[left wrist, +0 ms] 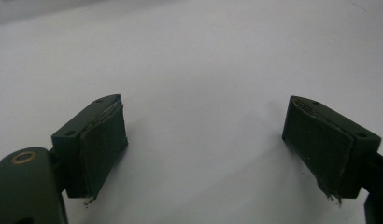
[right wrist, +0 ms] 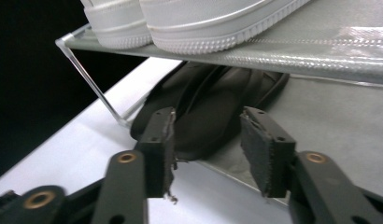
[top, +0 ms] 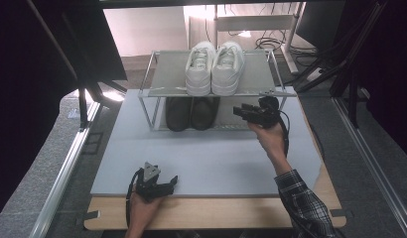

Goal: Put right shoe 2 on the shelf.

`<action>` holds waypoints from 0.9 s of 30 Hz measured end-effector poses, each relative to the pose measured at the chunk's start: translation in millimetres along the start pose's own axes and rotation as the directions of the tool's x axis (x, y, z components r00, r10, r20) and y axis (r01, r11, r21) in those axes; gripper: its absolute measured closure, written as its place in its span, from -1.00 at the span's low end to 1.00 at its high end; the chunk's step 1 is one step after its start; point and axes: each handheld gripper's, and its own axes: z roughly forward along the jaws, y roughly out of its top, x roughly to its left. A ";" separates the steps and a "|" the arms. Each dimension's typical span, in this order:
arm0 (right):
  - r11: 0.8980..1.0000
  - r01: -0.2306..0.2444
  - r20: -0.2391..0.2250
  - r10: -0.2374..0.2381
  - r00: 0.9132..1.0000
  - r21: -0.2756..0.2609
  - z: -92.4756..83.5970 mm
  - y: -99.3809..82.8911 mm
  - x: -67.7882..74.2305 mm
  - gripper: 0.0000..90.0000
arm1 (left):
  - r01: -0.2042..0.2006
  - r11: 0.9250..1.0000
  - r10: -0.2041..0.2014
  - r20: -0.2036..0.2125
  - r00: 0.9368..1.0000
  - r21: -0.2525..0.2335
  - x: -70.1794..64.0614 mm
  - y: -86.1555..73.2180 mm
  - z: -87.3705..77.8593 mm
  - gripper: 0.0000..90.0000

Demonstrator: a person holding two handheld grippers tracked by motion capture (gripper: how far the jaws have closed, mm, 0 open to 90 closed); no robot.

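Note:
A two-tier metal shoe rack (top: pixel 164 74) stands at the back of the grey mat (top: pixel 216 158). A pair of white sneakers (top: pixel 214 67) sits on its top shelf and a pair of black shoes (top: pixel 191 113) on the lower one. My right gripper (top: pixel 239 111) hovers at the lower shelf, just right of the black shoes. In the right gripper view its jaws (right wrist: pixel 208 149) stand open and empty, with the black shoes (right wrist: pixel 203 112) beyond the gap and the white sneakers (right wrist: pixel 189 23) above. My left gripper (top: pixel 171 182) rests low near the mat's front edge, open (left wrist: pixel 206 149) over bare mat.
The mat lies on a wooden table (top: pixel 216 213) whose front edge shows below it. A metal rail (top: pixel 67 168) runs along the left side and dark stands (top: pixel 335 64) crowd the back right. The right half of the lower shelf (right wrist: pixel 329 107) is bare.

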 end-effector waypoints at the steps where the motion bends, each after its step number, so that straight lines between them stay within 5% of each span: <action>1: 1.000 0.005 0.003 -0.005 1.000 0.000 -1.0 -0.7 0.5 0.11 | 0.000 1.000 0.000 0.000 1.000 0.000 0.0 0.0 0.0 -0.70; 27: 0.988 0.145 -0.042 -0.142 0.989 0.062 -34.6 -33.2 5.4 -0.45 | -0.001 1.000 0.001 -0.001 1.000 0.000 -0.1 0.0 -0.1 -0.70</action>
